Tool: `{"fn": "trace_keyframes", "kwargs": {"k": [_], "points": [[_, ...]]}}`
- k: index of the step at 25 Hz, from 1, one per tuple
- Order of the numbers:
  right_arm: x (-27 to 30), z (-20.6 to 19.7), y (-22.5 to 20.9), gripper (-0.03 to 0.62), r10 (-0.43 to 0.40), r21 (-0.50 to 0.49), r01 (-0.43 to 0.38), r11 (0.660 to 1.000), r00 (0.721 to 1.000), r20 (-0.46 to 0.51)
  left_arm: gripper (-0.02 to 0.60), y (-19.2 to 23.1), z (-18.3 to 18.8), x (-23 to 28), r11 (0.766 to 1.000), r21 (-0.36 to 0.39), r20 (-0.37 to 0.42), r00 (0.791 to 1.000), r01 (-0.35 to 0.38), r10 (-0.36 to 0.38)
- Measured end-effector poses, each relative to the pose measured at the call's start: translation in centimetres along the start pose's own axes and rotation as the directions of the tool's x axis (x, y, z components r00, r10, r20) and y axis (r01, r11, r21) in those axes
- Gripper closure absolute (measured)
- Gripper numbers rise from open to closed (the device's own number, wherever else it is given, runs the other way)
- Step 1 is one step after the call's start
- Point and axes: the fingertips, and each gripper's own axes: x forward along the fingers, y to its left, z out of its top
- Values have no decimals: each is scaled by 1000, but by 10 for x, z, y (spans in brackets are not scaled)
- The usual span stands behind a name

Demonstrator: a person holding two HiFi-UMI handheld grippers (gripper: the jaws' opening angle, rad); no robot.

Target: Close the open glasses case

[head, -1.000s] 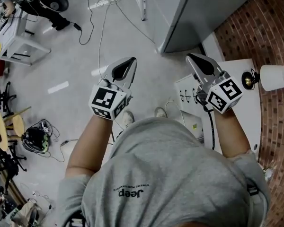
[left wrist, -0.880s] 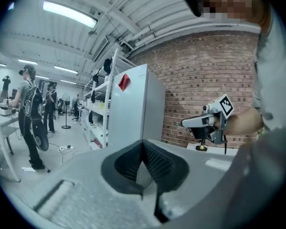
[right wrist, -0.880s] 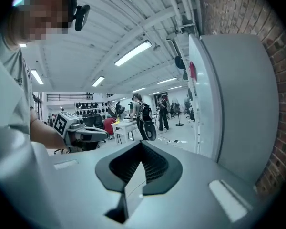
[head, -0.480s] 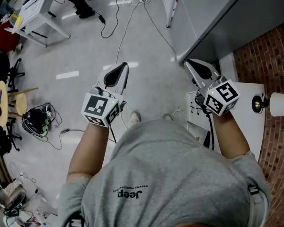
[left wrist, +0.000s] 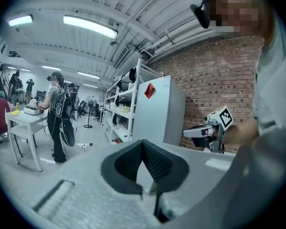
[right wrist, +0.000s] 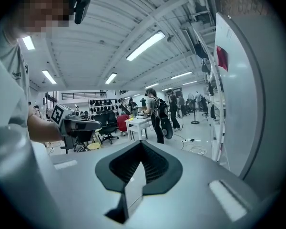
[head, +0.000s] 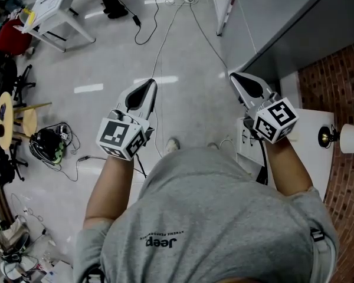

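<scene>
No glasses case shows in any view. In the head view my left gripper (head: 147, 85) and my right gripper (head: 236, 77) are held out side by side over the bare floor, both pointing forward. Each has its jaws together and nothing between them. The left gripper view shows its dark pads (left wrist: 157, 163) meeting at a point, with the right gripper (left wrist: 202, 131) off to the right in front of a brick wall. In the right gripper view the pads (right wrist: 150, 163) also meet, and the left gripper (right wrist: 78, 124) hangs at the left.
A white table (head: 307, 122) with a lamp (head: 351, 137) stands at the right by the brick wall (head: 342, 69). A grey cabinet (head: 283, 10) rises ahead on the right. Cables (head: 165, 28) run over the floor. A white desk (head: 53, 10) and stools (head: 15, 119) stand at the left; a person (left wrist: 57, 109) stands by it.
The whole scene has slid in the head view: cabinet, lamp table and brick wall shifted right. Both grippers stay shut and empty; the left one has drifted left and lower in the frame.
</scene>
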Motion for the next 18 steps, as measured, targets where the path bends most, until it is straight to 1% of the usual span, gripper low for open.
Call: {"fn": "trace_keyframes", "kwargs": {"k": [9,18], "points": [[4,-1,0,585,-2,2,2,1000,1000,-9,584,0,0,2,1000,1,-1,1000,12,-12],[1,-4,-4,586,-15,-21,14,1000,1000,-20,584,-4,-2,7,1000,5,-2,1000,18,-18]]}}
